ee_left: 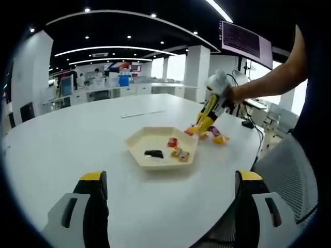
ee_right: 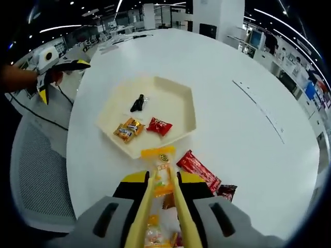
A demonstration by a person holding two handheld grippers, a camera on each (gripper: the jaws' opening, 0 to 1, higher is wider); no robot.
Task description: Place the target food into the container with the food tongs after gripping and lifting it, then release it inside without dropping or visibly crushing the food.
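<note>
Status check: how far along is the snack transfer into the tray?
Done: the hexagonal tray already holds three items: an orange packet, a red packet and a dark piece. In hand: the right gripper holds yellow tongs pinching a yellow-orange packet at the tray's near edge. Left: carry it over the rim and release; a red bar wrapper and a dark packet remain on the table. The left gripper is open, idle.

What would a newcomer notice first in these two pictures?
In the right gripper view, yellow food tongs pinch a yellow snack packet beside the hexagonal cream tray. The tray holds three small wrapped snacks on a big white table.
</note>
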